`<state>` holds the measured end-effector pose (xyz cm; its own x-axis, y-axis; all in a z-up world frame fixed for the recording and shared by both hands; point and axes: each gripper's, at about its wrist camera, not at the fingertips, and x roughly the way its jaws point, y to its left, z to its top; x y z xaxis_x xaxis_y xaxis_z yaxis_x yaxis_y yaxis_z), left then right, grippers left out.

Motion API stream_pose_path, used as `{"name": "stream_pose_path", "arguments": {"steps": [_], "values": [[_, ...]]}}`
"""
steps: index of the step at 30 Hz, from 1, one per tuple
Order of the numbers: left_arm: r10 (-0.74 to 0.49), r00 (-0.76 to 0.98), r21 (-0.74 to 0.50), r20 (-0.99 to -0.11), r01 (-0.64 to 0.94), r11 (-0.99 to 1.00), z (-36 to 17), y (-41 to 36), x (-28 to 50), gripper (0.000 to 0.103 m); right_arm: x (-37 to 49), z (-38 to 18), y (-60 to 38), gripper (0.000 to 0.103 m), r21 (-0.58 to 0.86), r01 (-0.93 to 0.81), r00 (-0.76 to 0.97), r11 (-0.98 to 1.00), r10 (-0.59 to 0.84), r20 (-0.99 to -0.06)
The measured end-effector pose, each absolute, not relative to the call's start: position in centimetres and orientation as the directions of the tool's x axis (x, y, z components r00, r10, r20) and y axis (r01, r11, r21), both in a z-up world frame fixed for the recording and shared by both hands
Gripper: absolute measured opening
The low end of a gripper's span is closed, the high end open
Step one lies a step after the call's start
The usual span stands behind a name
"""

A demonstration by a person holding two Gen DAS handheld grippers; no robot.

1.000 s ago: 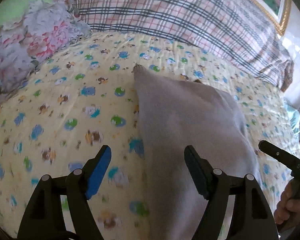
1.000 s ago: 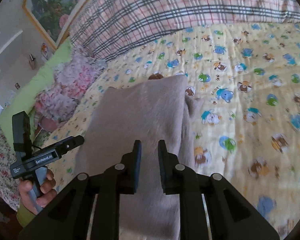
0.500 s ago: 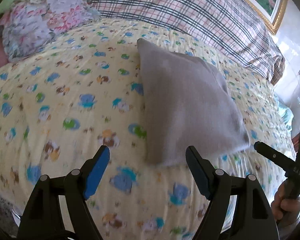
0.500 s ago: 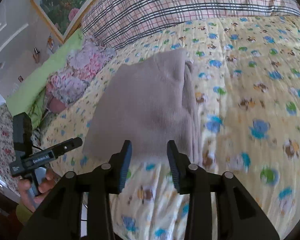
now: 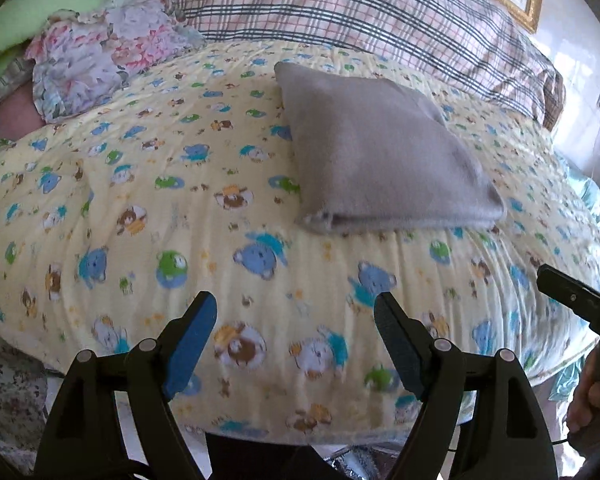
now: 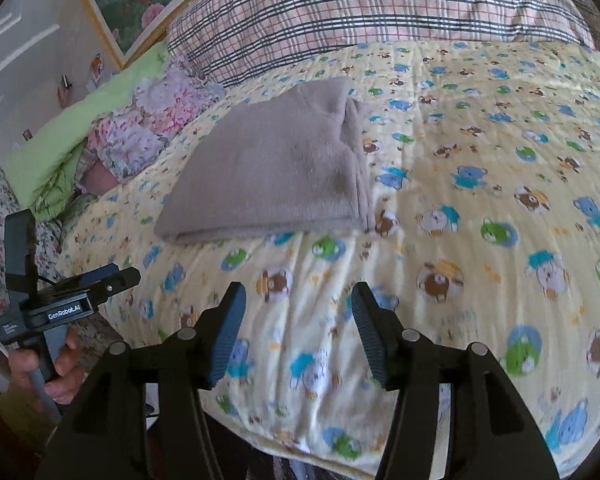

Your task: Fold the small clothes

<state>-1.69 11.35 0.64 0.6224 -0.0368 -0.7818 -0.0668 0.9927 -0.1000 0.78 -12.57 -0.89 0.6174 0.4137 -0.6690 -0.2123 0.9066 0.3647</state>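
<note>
Pulled back from the grey folded cloth (image 5: 384, 168) since a second ago, when both sets of fingers sat over it; now held off the near edge of the bed. Left gripper (image 5: 296, 332) spread wide, blue pads (image 5: 188, 344) well apart, nothing between them but the quilt below. Right gripper (image 6: 296, 320) likewise parted, wider than half a second ago and far wider than a second ago, when nearly closed on the fabric; empty now.

Grey garment lying flat on the yellow bear-print quilt (image 5: 140, 208), folded into a neat tapering bundle, thick folded edge toward the cameras, narrow corner pointing at the plaid pillow (image 5: 340, 8). Apart from both grippers, touched by neither. Along its right side in the right wrist view, a second layer or strip peeking out (image 6: 358, 152), possibly a sleeve or a loose fold; too soft to tell.

Floral ruffled fabric (image 5: 100, 56) heaped at the far left of the bed, beside a lime green cushion (image 5: 32, 12). Gilt-framed painting (image 6: 140, 0) on the wall behind the pillow.

Left gripper also seen from the right wrist view (image 6: 112, 280), body labelled GenRobot.AI, gripped by a bare hand (image 6: 56, 364) at the bed's left edge. Right gripper's dark tip (image 5: 572, 296) entering the left wrist view at the right edge.
</note>
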Motion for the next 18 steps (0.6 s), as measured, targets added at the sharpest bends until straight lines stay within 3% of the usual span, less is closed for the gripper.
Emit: {"name": "stream_pose_path", "arguments": {"steps": [7, 18], "values": [[-0.004, 0.638, -0.035, -0.770, -0.036, 0.999, -0.1, 10.2, -3.7, 0.083, -0.6, -1.1, -11.4, 0.077, 0.296, -0.258, 0.626, 0.920, 0.393, -0.674], [0.003, 0.679, 0.008, -0.734, 0.004, 1.000, 3.1, 10.0, -2.4, 0.084, -0.2, 1.2, -11.0, 0.082, 0.278, -0.338, 0.649, 0.899, 0.436, -0.623]]}}
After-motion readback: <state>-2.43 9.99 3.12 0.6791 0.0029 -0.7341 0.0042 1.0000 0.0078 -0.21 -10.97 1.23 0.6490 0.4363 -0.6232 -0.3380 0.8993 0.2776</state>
